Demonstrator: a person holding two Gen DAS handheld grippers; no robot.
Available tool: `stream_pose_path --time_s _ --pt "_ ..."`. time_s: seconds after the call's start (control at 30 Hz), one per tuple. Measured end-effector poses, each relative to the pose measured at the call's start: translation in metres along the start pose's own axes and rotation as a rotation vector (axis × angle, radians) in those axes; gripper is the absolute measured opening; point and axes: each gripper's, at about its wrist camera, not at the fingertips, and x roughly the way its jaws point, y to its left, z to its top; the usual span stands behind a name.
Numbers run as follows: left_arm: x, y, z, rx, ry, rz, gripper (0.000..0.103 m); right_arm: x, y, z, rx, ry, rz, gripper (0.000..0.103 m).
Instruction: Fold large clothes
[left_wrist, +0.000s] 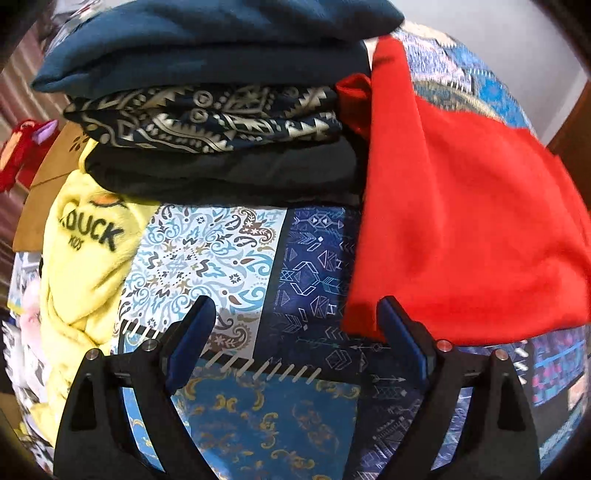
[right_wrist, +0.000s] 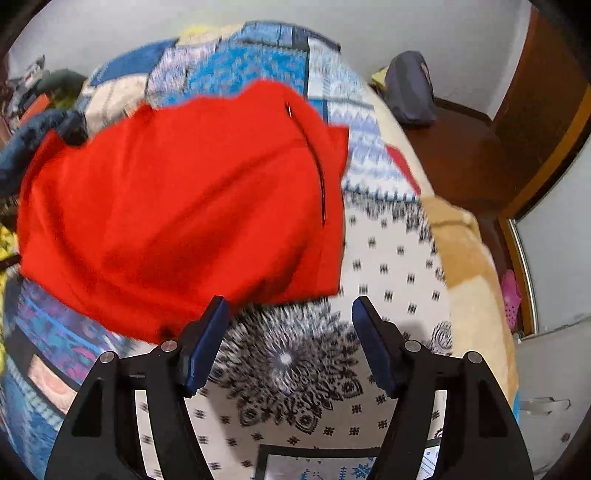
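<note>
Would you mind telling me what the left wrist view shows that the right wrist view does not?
Only the left wrist view shows the stack of folded clothes and the yellow duck garment, with the left tongs open. Only the right wrist view shows the grey bag on the wooden floor, with the right tongs open. Both show the red garment lying on the patterned bedspread.

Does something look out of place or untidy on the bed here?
Mostly tidy. Only the yellow garment stands out: it lies crumpled beside the folded stack, not folded. The red garment lies folded on the quilt.
</note>
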Motion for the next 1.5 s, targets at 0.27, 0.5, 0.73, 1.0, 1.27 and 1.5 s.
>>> stream_pose_path --time_s 0.27,0.5,0.73,1.0,1.27,1.5 --pt "-0.031 -0.019 -0.013 -0.077 -0.052 -0.164 0.090 -0.025 0.037 0.025 -0.026 -0.133 0.069 0.066" --pt "-0.019 -0.027 -0.026 -0.250 0.041 -0.417 0.090 -0.001 0.087 0.033 -0.124 -0.100 0.143 0.065" --pt "0.012 -0.019 -0.028 -0.436 0.094 -0.610 0.090 0.017 0.108 0.024 -0.166 -0.046 0.155 0.065" --pt "0.047 -0.012 -0.006 -0.594 0.017 -0.742 0.090 0.020 0.098 0.029 -0.119 -0.048 0.165 0.066" --pt "0.067 -0.022 0.034 -0.627 -0.045 -0.666 0.072 0.025 0.095 0.033 -0.090 -0.038 0.159 0.066" --pt "0.044 -0.051 0.063 -0.550 -0.117 -0.584 0.015 0.016 0.098 0.042 -0.098 -0.051 0.140 0.066"
